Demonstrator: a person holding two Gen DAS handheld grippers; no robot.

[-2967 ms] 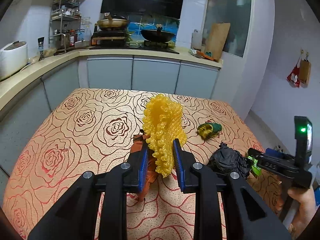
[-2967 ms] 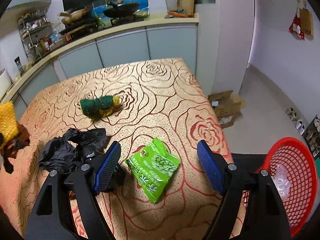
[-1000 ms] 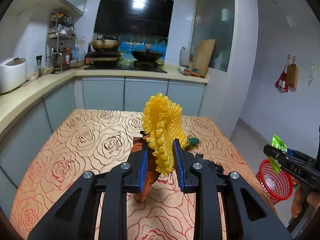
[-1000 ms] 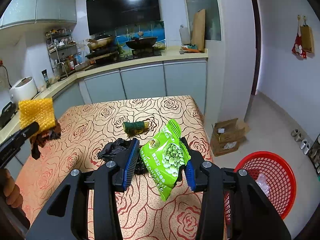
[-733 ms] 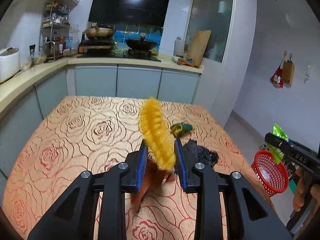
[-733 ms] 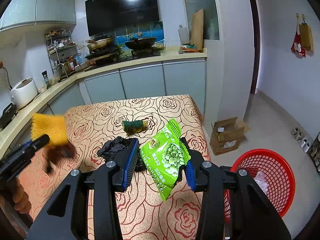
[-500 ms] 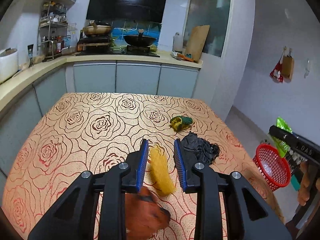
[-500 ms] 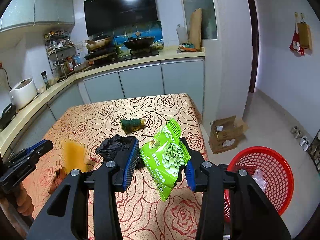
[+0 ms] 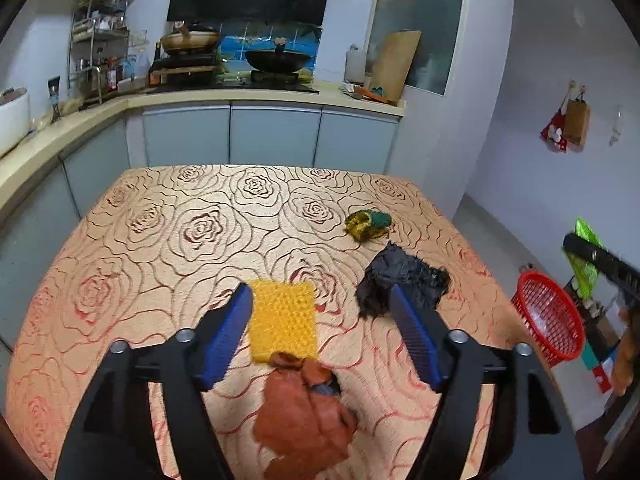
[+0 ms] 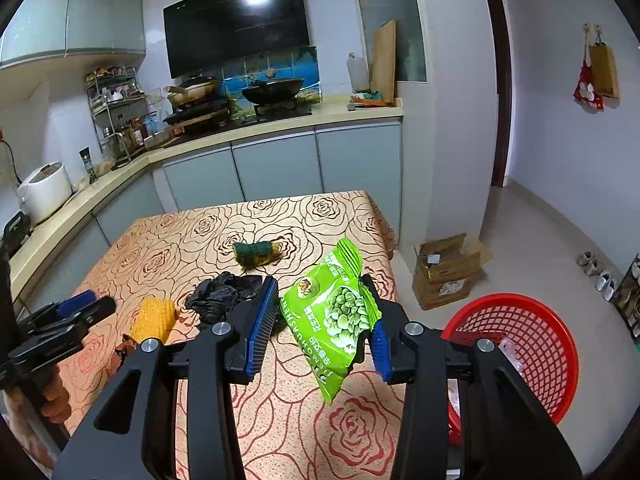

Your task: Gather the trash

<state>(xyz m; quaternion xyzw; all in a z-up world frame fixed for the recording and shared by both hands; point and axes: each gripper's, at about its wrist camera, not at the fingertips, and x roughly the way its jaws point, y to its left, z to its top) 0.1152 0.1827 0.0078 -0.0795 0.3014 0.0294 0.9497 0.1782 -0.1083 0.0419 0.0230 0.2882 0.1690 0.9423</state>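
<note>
The right tool gripped the green pea snack bag; it should release over the red basket. The left tool, opening, held nothing above the yellow sponge.

Home kitchen, range hood, wok on stove, rice cooker, cabinets

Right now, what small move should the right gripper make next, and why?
Probably swing right, over the red basket. The right gripper grips the green snack bag above the table edge, and the basket on the floor already holds some trash.
</note>
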